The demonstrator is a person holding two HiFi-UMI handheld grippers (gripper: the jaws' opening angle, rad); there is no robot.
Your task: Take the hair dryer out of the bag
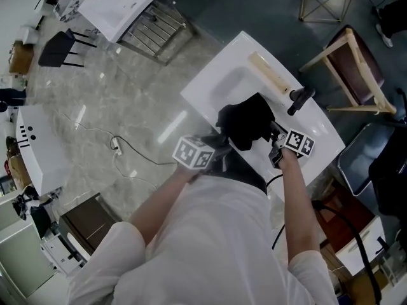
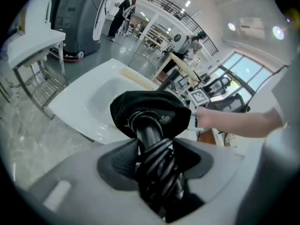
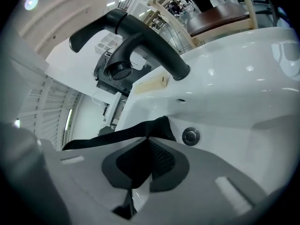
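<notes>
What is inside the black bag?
A hair dryer. Its handle end, wrapped in cord, sticks out of the bag, clamped in the left hand-held gripper. Its head is covered by the cloth and cannot be seen.

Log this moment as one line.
left gripper shut on hair dryer | right gripper shut on bag | dryer head inside bag | over sink

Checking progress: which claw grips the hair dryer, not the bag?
The left claw, shut on the cord-wrapped hair dryer handle; the right claw pinches only the bag.
</notes>
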